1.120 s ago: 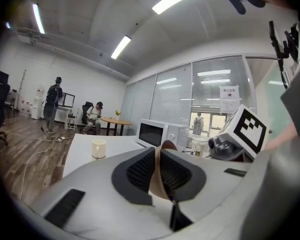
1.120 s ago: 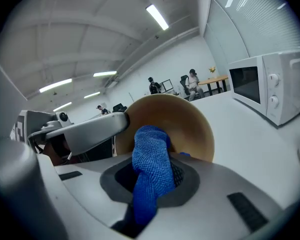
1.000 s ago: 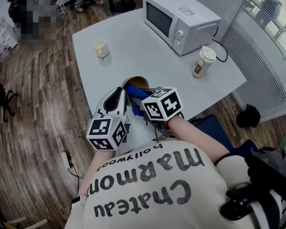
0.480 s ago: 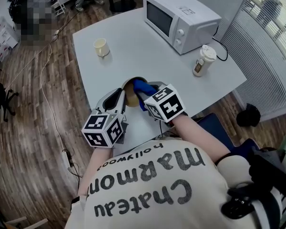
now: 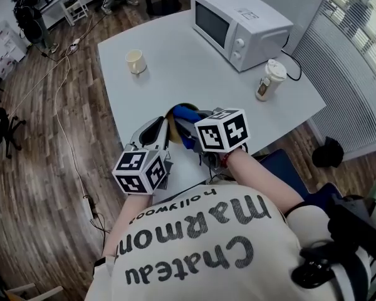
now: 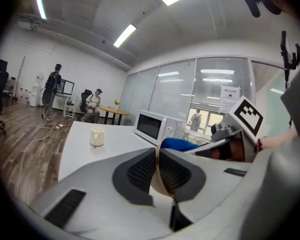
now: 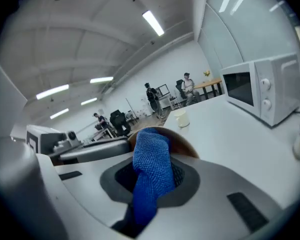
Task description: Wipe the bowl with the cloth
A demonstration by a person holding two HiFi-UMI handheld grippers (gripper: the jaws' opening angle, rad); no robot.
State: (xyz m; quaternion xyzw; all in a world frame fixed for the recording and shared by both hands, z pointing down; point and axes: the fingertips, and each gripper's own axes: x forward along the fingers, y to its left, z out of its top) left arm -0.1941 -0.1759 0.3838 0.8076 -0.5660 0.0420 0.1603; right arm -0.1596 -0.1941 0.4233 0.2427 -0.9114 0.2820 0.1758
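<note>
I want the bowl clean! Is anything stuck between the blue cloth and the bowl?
No, nothing visible. The right gripper pinches the blue woven cloth, which sits right at the round brown bowl. The left gripper pinches that bowl's rim.

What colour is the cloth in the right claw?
The cloth is bright blue with a fine waffle weave; the right gripper view shows it best.
</note>
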